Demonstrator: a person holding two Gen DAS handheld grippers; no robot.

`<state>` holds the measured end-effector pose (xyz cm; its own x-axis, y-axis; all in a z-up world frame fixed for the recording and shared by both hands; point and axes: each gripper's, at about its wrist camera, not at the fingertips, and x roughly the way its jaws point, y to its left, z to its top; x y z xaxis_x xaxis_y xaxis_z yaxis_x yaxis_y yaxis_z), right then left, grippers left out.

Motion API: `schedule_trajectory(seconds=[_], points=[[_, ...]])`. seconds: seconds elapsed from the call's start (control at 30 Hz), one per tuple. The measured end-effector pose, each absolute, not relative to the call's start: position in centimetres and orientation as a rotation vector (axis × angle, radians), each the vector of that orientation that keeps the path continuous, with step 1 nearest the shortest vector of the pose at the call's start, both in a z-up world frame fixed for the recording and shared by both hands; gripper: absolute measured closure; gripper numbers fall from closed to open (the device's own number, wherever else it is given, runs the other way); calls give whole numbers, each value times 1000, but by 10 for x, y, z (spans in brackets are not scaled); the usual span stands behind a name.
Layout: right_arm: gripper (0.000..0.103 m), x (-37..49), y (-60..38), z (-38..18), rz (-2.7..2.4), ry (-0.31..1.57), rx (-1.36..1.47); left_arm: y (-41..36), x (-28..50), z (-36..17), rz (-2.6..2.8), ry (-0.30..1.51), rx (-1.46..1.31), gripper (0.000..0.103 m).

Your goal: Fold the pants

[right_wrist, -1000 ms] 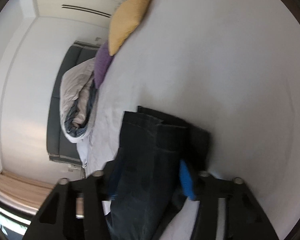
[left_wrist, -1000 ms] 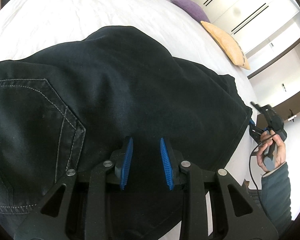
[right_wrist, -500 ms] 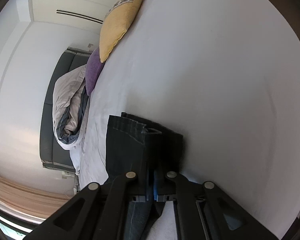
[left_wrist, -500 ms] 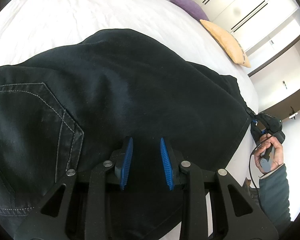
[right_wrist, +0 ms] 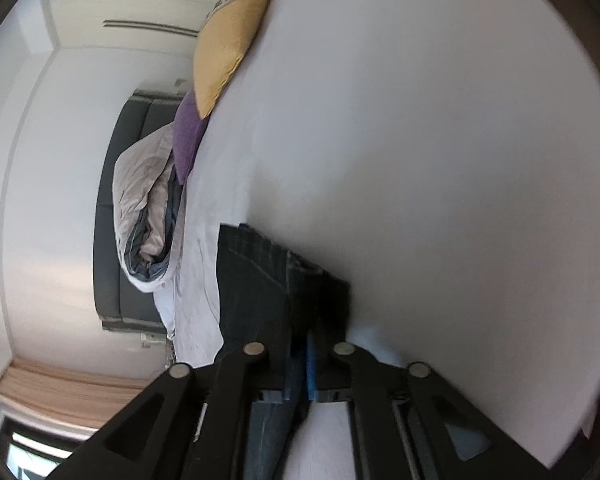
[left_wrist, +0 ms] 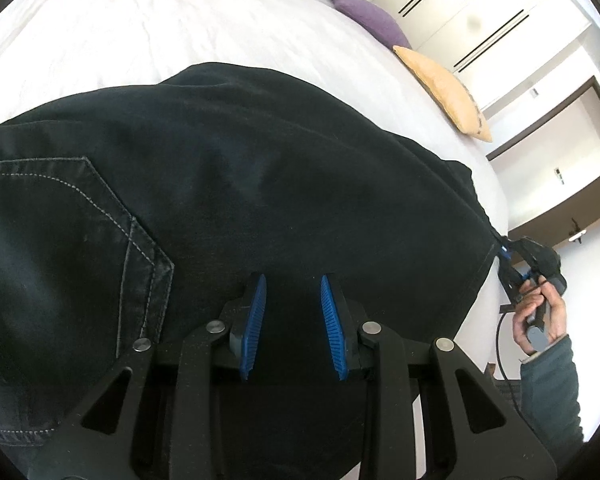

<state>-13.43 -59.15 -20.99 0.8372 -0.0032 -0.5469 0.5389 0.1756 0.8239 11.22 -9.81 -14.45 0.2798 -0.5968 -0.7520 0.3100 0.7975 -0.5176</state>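
Pants (left_wrist: 260, 184) hem pinched between opening right fingers (right_wrist: 311, 354); left fingers (left_wrist: 256, 312) parted above cloth

A wide bed with a white, lightly creased sheet (left_wrist: 148, 36) fills the upper left of the left wrist view. At its far edge, in the upper right, a flat yellow-orange cushion (left_wrist: 444, 92) lies near a plump purple cushion (left_wrist: 366, 24). Behind them stand white wardrobe doors with dark slot handles (left_wrist: 480, 20). In the right wrist view, a rumpled grey and white duvet (right_wrist: 148, 208) is bunched at centre left against a dark padded headboard (right_wrist: 112, 216). Beige curtains (right_wrist: 60, 396) hang at the lower left.
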Motion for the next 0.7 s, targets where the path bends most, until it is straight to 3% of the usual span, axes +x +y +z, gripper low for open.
schedule_trajectory(seconds=[0.03,0.07,0.13,0.23,0.43,0.57,0.6,0.63,0.67,0.7], points=[[79,-142,-590,-199,-462,455,1315,-97,113,-145,-624,1134,-295,76],[48,-149,-587,-181,-562,452,1228,-95,113,-145,-627,1134,-302,76],[26,-151,-582,-153,-660,420,1092,-92,114,-147,-630,1135,-315,76],[26,-129,-571,-124,-524,413,1019,-87,115,-149,-635,1131,-327,76],[33,-19,-491,-128,169,618,1040,-83,116,-150,-644,1134,-312,76],[48,44,-470,-182,234,859,1030,-86,115,-150,-667,1150,-287,76],[57,51,-478,-195,189,892,1040,-84,115,-150,-674,1156,-283,76],[87,56,-493,-212,111,924,1063,-84,115,-150,-679,1159,-283,76],[103,59,-509,-222,56,939,1085,-82,115,-151,-684,1162,-291,76],[103,61,-523,-229,11,935,1108,-80,115,-151,-686,1164,-305,76]])
